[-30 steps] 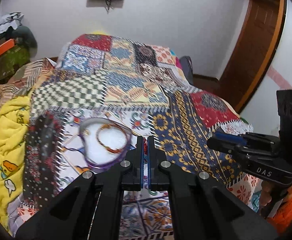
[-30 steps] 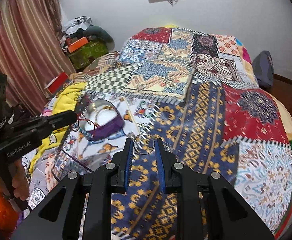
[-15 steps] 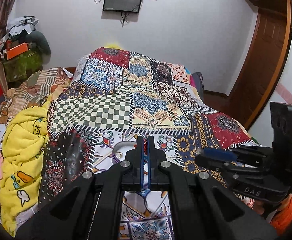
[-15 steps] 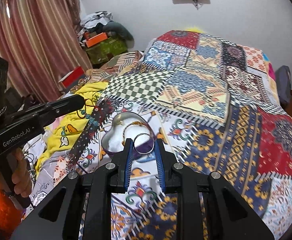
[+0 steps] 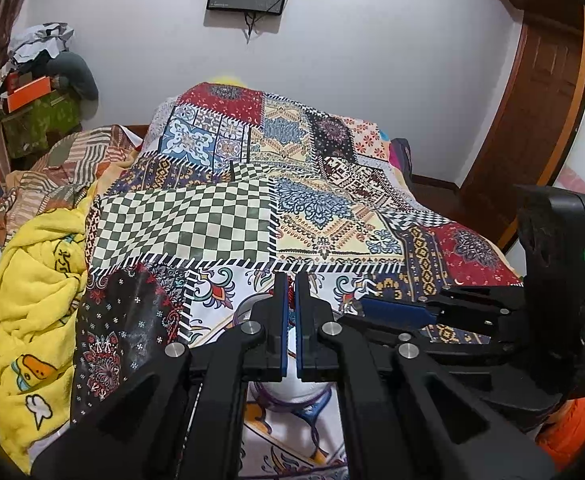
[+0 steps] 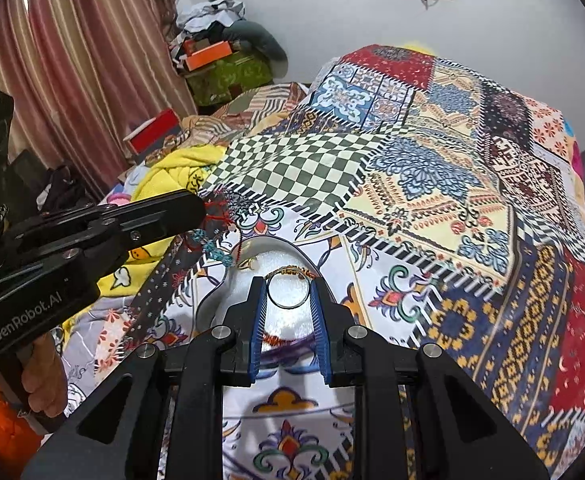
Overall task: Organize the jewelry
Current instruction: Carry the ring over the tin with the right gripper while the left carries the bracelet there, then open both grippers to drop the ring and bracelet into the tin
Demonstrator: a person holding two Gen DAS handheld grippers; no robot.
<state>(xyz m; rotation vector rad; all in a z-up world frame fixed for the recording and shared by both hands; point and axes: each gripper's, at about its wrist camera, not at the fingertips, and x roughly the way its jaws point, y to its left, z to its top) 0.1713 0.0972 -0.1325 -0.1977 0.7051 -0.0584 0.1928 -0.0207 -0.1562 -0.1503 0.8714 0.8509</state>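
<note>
My left gripper (image 5: 288,290) is shut on a red thread bracelet (image 6: 217,216). Its teal beaded part dangles just left of the heart-shaped purple dish (image 6: 272,257), over the bed. My right gripper (image 6: 287,292) is shut on a thin metal bangle (image 6: 288,307), held upright between the blue pads directly above the dish's white lining. A brown beaded bracelet (image 6: 292,268) and a small gold ring (image 6: 248,264) lie inside the dish. In the left wrist view the dish (image 5: 280,400) is mostly hidden under my fingers. The right gripper (image 5: 358,309) reaches in from the right.
The dish sits on a patchwork quilt (image 6: 432,184) that covers the bed. A yellow blanket (image 5: 32,288) is bunched at the left edge. Beyond it are a striped curtain (image 6: 72,80) and piled clutter (image 6: 220,60). A wooden door (image 5: 532,112) stands to the right.
The right gripper carried the bangle leftward from the blue quilt patch to above the dish. The left gripper, still holding the red bracelet, shifted so that the dish now lies beneath its fingers.
</note>
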